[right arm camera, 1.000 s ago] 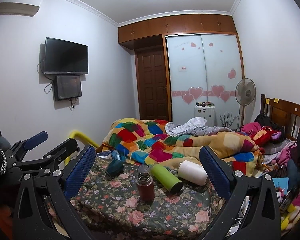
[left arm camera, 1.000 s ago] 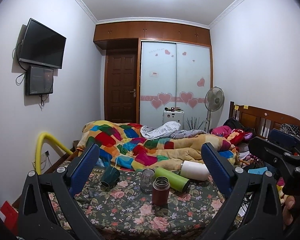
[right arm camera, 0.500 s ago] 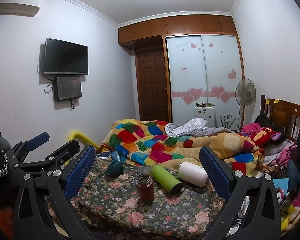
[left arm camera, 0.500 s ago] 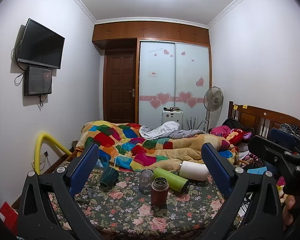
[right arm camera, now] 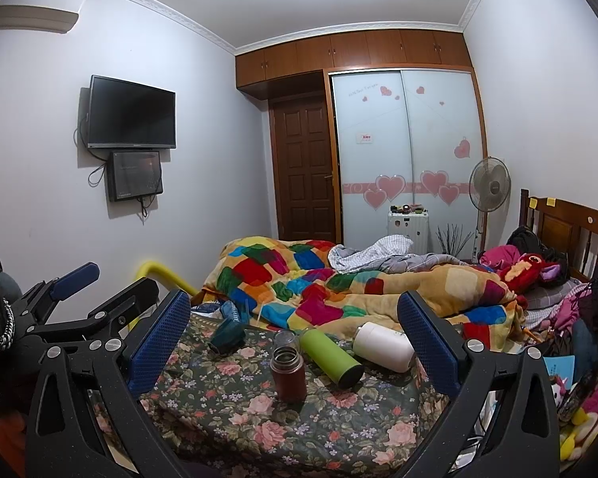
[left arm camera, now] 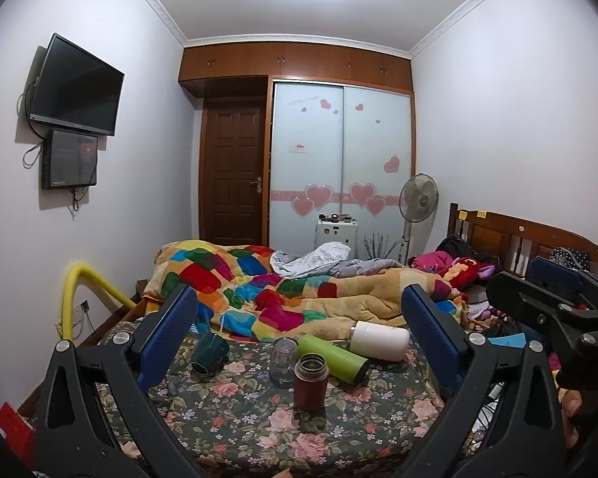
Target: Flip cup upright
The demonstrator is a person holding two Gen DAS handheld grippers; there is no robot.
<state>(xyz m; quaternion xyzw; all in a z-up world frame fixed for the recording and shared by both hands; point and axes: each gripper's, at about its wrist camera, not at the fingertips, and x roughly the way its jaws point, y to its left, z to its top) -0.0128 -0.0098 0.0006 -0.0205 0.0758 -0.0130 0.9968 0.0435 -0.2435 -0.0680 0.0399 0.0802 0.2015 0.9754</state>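
Several cups sit on a floral cloth (left arm camera: 235,418) at the foot of the bed. A dark teal cup (left arm camera: 210,352) (right arm camera: 228,335) lies tipped at the left. A green cup (left arm camera: 333,357) (right arm camera: 331,357) and a white cup (left arm camera: 378,340) (right arm camera: 382,345) lie on their sides. A brown flask (left arm camera: 310,380) (right arm camera: 288,372) and a clear glass jar (left arm camera: 282,360) (right arm camera: 286,340) stand upright. My left gripper (left arm camera: 299,334) is open and empty, short of the cups. My right gripper (right arm camera: 295,334) is open and empty, also short of them.
A patchwork quilt (left arm camera: 283,294) is heaped right behind the cups. A yellow rail (left arm camera: 79,290) stands at the left. Clutter and a wooden headboard (left arm camera: 530,239) lie at the right. The right gripper shows at the right in the left wrist view (left arm camera: 558,302).
Both views have shifted very slightly; the cups sit a touch lower and closer in frame. Both grippers stay open and nothing on the cloth has moved.
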